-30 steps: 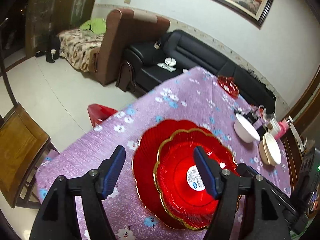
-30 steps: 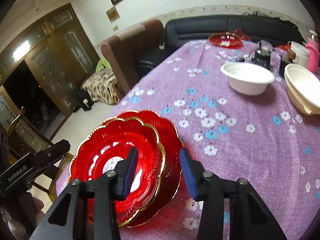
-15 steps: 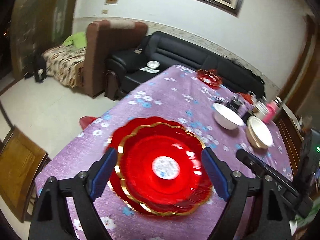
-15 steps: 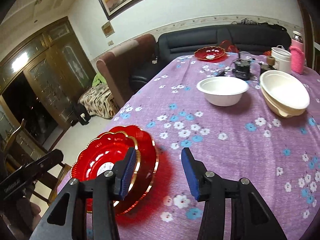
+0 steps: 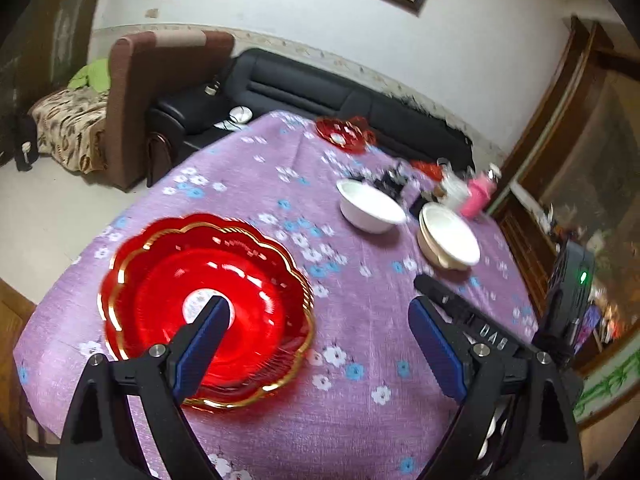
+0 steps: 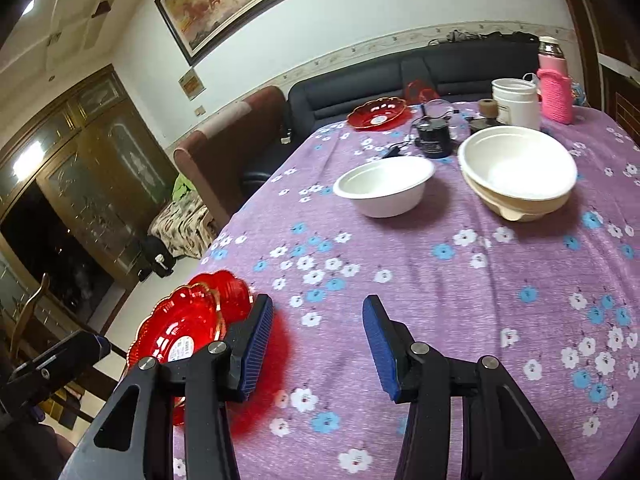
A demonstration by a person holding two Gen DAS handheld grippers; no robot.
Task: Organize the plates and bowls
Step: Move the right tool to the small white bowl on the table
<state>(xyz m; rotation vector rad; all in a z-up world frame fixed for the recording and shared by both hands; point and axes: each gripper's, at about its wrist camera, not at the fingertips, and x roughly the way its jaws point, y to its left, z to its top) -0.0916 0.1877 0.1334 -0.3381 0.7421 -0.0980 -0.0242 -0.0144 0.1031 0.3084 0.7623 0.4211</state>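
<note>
Your left gripper (image 5: pixel 318 326) hangs above the near end of the table (image 5: pixel 360 412) with its jaws spread wide and holding nothing. Its left finger crosses in front of the red plates (image 5: pixel 168 280), two scalloped, gold-rimmed plates stacked one on the other. The stack sits at the near left of the table, so it lies under and to the left of that finger, mostly outside the gap between the jaws. Only purple flowered cloth shows between them.

Your right gripper (image 6: pixel 318 342) also has its jaws apart and empty, over bare cloth. From its camera, the red plates (image 6: pixel 184 320) lie just left of its left finger, outside the jaws, near the table's edge. The tip of your left gripper shows at the far left of that view.

Further along the table, well apart from both grippers, a white bowl (image 6: pixel 384 186) stands upright. Just to its right sit the stacked bowls (image 6: pixel 518 168), a white one nested in a cream one, tilted slightly.

Beyond them stand a dark pot (image 6: pixel 434 136), a white tub (image 6: pixel 516 102) and a pink bottle (image 6: pixel 556 86). A third red plate (image 6: pixel 376 114) rests at the far end, in front of the black sofa (image 6: pixel 440 66).
</note>
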